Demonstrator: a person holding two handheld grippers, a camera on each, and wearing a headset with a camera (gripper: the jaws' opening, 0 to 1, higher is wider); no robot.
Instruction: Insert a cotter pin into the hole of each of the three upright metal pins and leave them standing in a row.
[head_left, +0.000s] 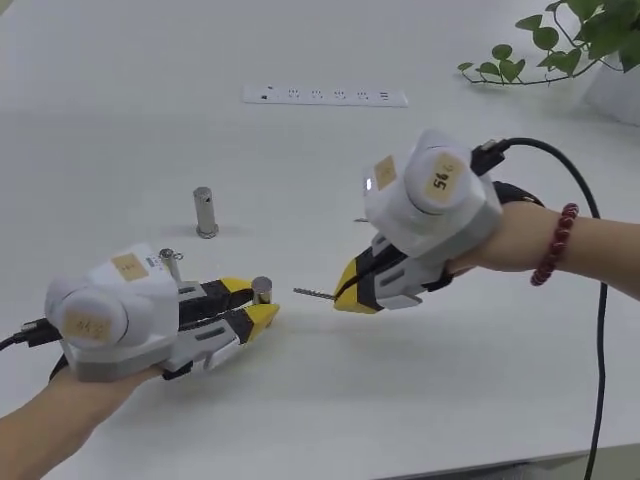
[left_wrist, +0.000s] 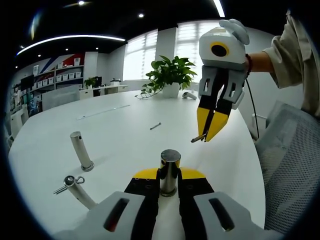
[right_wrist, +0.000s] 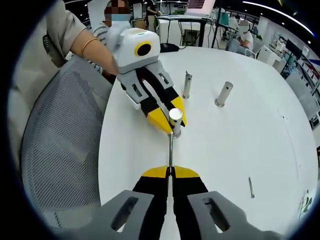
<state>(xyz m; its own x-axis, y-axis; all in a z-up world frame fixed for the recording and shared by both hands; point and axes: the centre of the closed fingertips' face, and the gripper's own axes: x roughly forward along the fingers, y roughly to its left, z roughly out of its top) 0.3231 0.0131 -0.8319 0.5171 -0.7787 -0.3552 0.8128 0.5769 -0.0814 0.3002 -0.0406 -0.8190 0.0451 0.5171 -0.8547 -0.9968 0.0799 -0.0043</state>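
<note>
A cotter pin (right_wrist: 170, 150) is pinched between the closed fingers (right_wrist: 186, 173) of the right gripper (right_wrist: 170, 172), with its long axis level and pointed straight ahead of them. Its tip is held just short of a metal pin (right_wrist: 175, 122), which is clamped upright on the surface (right_wrist: 225, 150) by the left gripper (left_wrist: 170, 176). The hole cannot be made out, so its alignment with that axis is judged the deciding matter; beyond the left fingers, a second metal pin (left_wrist: 81, 150) is stood bare and a third metal pin (left_wrist: 80, 189) is already fitted.

Left hand-held gripper (head_left: 258, 302) and right hand-held gripper (head_left: 342, 293), jaws closed, tips facing.
</note>
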